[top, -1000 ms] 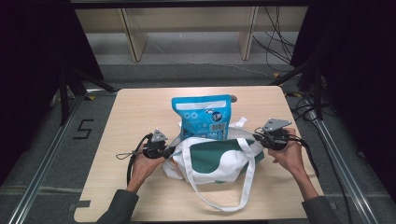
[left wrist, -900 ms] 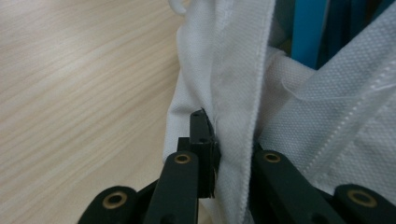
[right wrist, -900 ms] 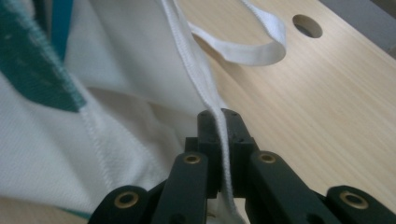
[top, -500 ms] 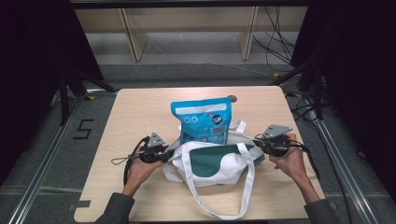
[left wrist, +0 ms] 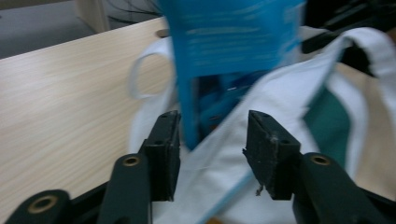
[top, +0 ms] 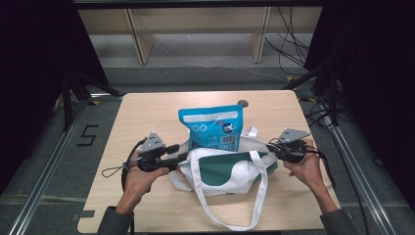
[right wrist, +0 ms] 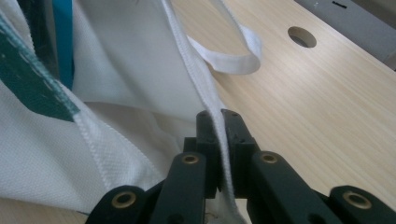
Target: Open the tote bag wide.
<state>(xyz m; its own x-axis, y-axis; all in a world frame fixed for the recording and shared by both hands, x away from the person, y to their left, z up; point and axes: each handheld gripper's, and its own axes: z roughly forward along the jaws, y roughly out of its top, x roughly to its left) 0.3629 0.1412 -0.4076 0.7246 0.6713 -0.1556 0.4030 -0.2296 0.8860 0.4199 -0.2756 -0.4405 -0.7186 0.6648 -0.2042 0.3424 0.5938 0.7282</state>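
Pouch (top: 211,128) stands half in bag (top: 220,169), just beyond left gripper (top: 183,155), jaws just opened off the bag rim; right gripper (top: 270,148) pinches rim.

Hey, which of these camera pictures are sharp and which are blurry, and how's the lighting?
High view: table evenly lit, surroundings dark, slightly soft. Left gripper view: the blue pouch and white tote bag are smeared by motion blur, while the open left gripper is fairly crisp. Right gripper view: sharp, the weave shows where the right gripper pinches the bag's edge.
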